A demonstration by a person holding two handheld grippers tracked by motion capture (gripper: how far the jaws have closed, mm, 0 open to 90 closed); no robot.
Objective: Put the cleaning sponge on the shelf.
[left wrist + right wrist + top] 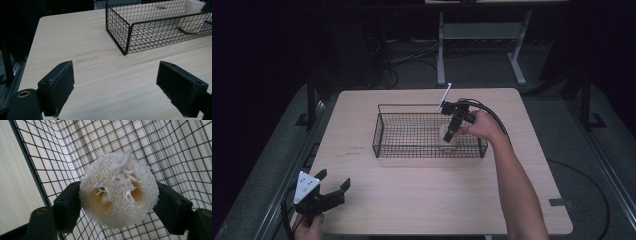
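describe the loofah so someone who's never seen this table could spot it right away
On the pale wooden table stands a black wire basket. At the basket's right end, the right tongs grip a cream, round loofah. It is fibrous, with hollow holes in its face, and the one pale thing inside the dark mesh.

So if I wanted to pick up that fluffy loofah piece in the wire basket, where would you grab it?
Across its rounded sides, coming from above. The loofah is a short, springy cylinder sitting in the wire basket, whose walls block a low side approach. The right tool shows it: one jaw against each curved flank, the holed flat end facing its camera.
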